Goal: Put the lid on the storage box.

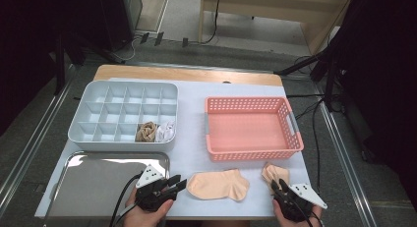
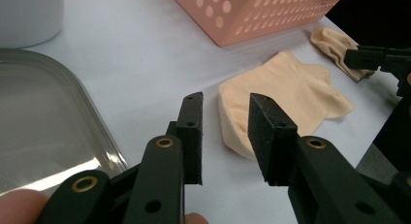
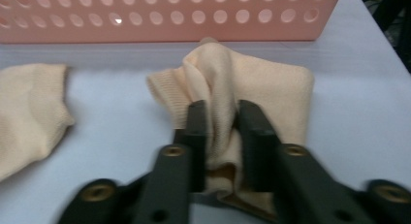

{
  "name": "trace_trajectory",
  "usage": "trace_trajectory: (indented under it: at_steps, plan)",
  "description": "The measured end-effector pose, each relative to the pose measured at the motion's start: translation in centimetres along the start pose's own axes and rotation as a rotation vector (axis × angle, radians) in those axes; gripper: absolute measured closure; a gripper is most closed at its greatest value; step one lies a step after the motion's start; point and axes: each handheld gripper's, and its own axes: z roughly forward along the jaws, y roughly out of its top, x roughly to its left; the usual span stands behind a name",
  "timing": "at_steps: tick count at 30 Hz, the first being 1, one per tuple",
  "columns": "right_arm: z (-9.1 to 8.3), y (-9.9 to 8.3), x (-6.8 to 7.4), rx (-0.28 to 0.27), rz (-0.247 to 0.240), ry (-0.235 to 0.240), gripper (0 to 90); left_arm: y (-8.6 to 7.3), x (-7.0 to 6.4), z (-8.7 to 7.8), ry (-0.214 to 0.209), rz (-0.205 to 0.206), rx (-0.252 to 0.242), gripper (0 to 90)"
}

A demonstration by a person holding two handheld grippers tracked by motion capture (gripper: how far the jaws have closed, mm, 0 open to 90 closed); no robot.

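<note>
— What did the right gripper (image 3: 220,120) have hold of?

— A bunched peach sock (image 3: 252,93), pinched between its jaws just in front of the pink basket (image 1: 252,126), near the table's front right corner.

— And the left gripper (image 2: 225,117)?

— Its jaws stood apart and held nothing. They hovered beside the toe of the flat sock (image 2: 281,90), which lay between the steel tray (image 1: 98,180) and the bunched sock.

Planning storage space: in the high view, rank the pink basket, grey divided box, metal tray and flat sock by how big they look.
1. Grey divided box, metal tray and pink basket: too alike to rank, and the tray lies nearest the camera.
2. Flat sock, clearly smallest.
</note>
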Motion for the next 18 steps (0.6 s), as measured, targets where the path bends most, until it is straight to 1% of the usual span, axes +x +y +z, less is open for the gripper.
trace_trajectory:
  at_steps: [1,3,5,7,8,9,11,13,15,18]
  plan:
    - [0.0,0.0,-0.2,-0.001,0.012,0.014,81.8,0.0,0.0,0.0,0.0,-0.002,-0.001,68.2]
    - [-0.2,0.1,-0.5,0.002,0.03,0.025,82.9,0.0,0.0,0.0,0.001,-0.001,0.0,68.4]
    - [-0.3,0.2,-0.4,-0.006,0.026,0.028,83.1,-0.1,0.1,0.0,0.003,-0.002,0.004,68.4]
    - [-0.5,0.3,-0.2,-0.017,0.024,0.065,80.2,-0.1,0.2,0.0,0.0,-0.004,0.004,68.5]
    - [-0.7,0.3,-0.1,-0.021,0.028,0.07,75.4,-0.1,0.2,0.0,0.0,-0.006,0.003,68.5]
    - [-0.9,0.4,0.0,-0.029,0.035,0.069,78.1,-0.1,0.2,0.0,0.001,-0.007,0.002,68.5]
    - [-1.2,0.4,0.0,-0.04,0.058,0.098,81.8,0.0,0.3,0.0,0.004,-0.005,0.002,68.6]
    - [-1.4,0.5,-0.2,-0.053,0.075,0.114,82.6,0.0,0.3,0.0,0.002,-0.007,0.001,68.5]
    - [-1.7,0.6,-0.2,-0.071,0.084,0.115,82.8,0.0,0.3,-0.1,0.001,-0.009,-0.002,68.5]
    - [-2.2,0.9,0.3,-0.094,0.076,0.114,83.1,0.0,0.3,-0.1,0.001,-0.012,-0.004,68.5]
